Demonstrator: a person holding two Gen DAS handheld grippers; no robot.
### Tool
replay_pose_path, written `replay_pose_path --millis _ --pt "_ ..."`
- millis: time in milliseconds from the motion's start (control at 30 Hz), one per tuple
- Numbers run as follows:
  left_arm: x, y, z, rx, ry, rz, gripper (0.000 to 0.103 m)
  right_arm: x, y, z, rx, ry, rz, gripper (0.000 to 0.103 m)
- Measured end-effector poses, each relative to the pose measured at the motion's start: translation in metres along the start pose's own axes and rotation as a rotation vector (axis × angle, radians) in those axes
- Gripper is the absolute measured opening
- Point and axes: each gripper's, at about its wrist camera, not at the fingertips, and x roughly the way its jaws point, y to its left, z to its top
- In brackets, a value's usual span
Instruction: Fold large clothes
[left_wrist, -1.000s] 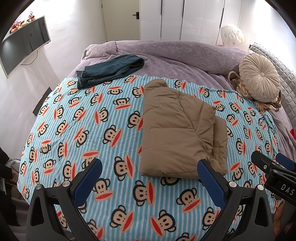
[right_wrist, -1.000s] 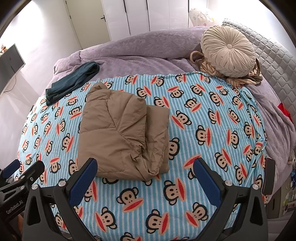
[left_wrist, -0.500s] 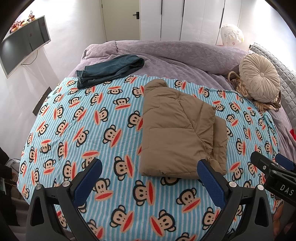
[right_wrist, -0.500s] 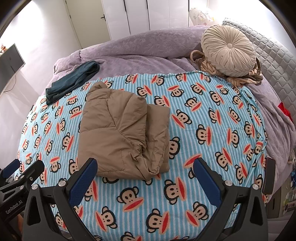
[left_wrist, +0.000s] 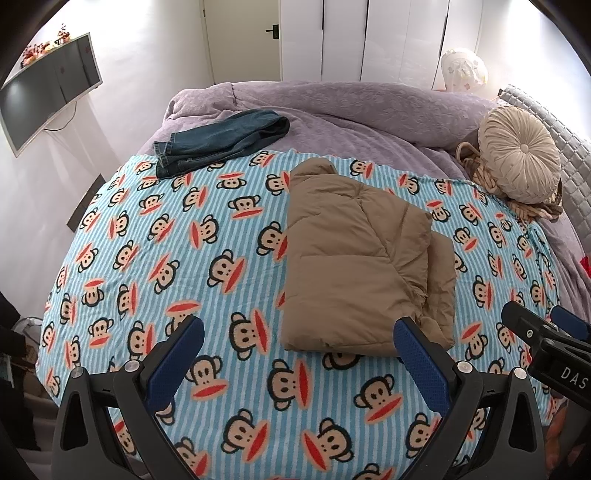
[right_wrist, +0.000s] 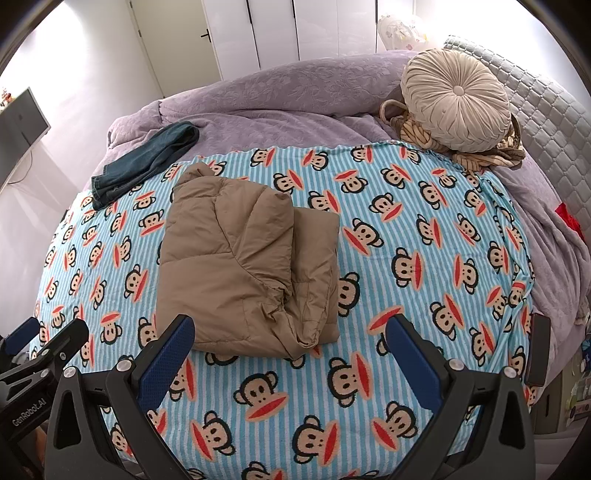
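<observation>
A tan padded jacket (left_wrist: 354, 258) (right_wrist: 243, 266) lies folded into a thick rectangle on the blue striped monkey-print blanket (left_wrist: 184, 258) (right_wrist: 424, 266). My left gripper (left_wrist: 299, 354) hovers open just in front of the jacket's near edge, nothing between its blue pads. My right gripper (right_wrist: 291, 350) is likewise open and empty, its left pad near the jacket's near left corner. Each gripper shows at the edge of the other's view. Folded dark blue jeans (left_wrist: 221, 138) (right_wrist: 147, 162) rest at the blanket's far left edge.
A purple quilt (left_wrist: 332, 103) (right_wrist: 277, 96) covers the far part of the bed. A round beige cushion (left_wrist: 517, 158) (right_wrist: 456, 99) sits on a woven basket at the far right by the grey headboard. A television (left_wrist: 48, 88) hangs on the left wall.
</observation>
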Motion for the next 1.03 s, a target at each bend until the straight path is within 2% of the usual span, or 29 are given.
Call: replay_pose_path --millis 567,1033 --pt "-0.0004 0.0016 0.002 0.0 -0.008 0.009 0.103 0.0008 0.0011 0.0009 0.0 0.003 0.002 0.103" --pt "0.0019 0.0023 0.0029 0.001 0.003 -0.028 0.103 0.0029 0.0006 -0.0033 0.006 0.017 0.008 0.103"
